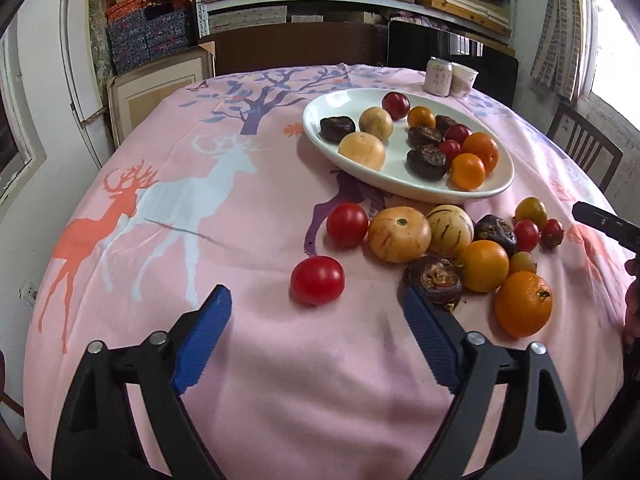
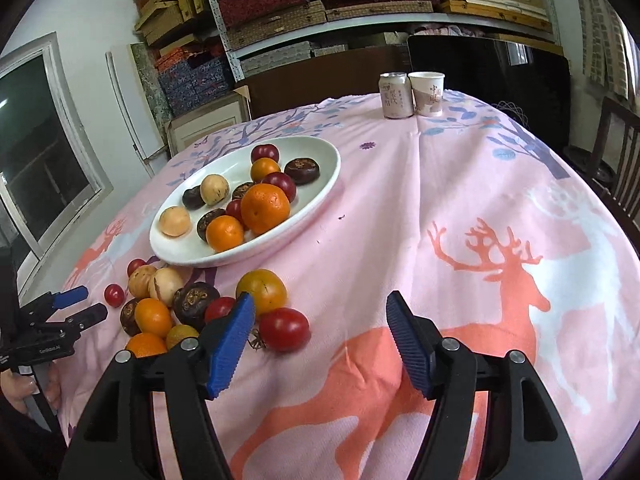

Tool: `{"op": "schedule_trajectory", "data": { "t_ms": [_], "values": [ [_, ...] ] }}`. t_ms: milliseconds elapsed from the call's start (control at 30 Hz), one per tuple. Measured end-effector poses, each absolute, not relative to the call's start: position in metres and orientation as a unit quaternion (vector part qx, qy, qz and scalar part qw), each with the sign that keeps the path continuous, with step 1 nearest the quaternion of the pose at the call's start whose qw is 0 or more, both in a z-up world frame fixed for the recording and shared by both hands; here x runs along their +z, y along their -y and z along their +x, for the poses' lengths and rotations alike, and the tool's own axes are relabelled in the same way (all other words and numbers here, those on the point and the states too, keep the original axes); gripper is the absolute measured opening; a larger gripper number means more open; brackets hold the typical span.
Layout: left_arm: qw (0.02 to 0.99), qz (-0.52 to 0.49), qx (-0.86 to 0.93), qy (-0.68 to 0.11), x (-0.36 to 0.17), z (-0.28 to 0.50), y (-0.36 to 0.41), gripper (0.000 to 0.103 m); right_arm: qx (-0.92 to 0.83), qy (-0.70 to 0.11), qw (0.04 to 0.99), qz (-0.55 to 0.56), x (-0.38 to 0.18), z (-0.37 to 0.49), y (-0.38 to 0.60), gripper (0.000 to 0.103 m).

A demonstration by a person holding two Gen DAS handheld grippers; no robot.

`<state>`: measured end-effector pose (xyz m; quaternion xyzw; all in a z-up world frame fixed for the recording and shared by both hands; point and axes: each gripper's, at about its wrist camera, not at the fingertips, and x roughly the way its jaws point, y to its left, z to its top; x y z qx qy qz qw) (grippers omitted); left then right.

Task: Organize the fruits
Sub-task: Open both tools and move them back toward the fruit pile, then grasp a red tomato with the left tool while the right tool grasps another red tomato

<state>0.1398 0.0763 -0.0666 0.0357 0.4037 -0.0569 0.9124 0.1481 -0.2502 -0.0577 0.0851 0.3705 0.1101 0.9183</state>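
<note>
A white oval plate (image 1: 320, 114) (image 2: 320, 152) holds several fruits: oranges, red tomatoes, pale melons and dark brown fruits. More fruit lies loose on the pink cloth in front of it. In the left wrist view my left gripper (image 1: 316, 308) is open, just short of a red tomato (image 1: 317, 280); a dark brown fruit (image 1: 434, 278) sits by its right finger, an orange (image 1: 523, 304) further right. In the right wrist view my right gripper (image 2: 320, 316) is open and empty; a red tomato (image 2: 285, 329) and a yellow-orange tomato (image 2: 262, 291) lie by its left finger.
A can (image 2: 396, 94) and a paper cup (image 2: 427, 93) stand at the table's far edge. Shelves of boxes fill the back wall. A wooden chair (image 1: 584, 148) stands at the right. The left gripper shows in the right wrist view (image 2: 86, 304).
</note>
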Motion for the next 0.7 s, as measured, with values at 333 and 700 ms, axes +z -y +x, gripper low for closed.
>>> {"op": "schedule_trajectory", "data": {
  "t_ms": [333, 700],
  "values": [
    [0.895, 0.038, -0.061, -0.44, -0.079, 0.16, -0.073, 0.03, 0.115, -0.38, 0.911, 0.112, -0.063, 0.149, 0.258, 0.069],
    [0.896, -0.013, -0.097, -0.434, -0.077, 0.151, -0.077, 0.03, 0.162, -0.379, 0.911, -0.028, -0.061, 0.134, 0.208, 0.063]
  ]
}}
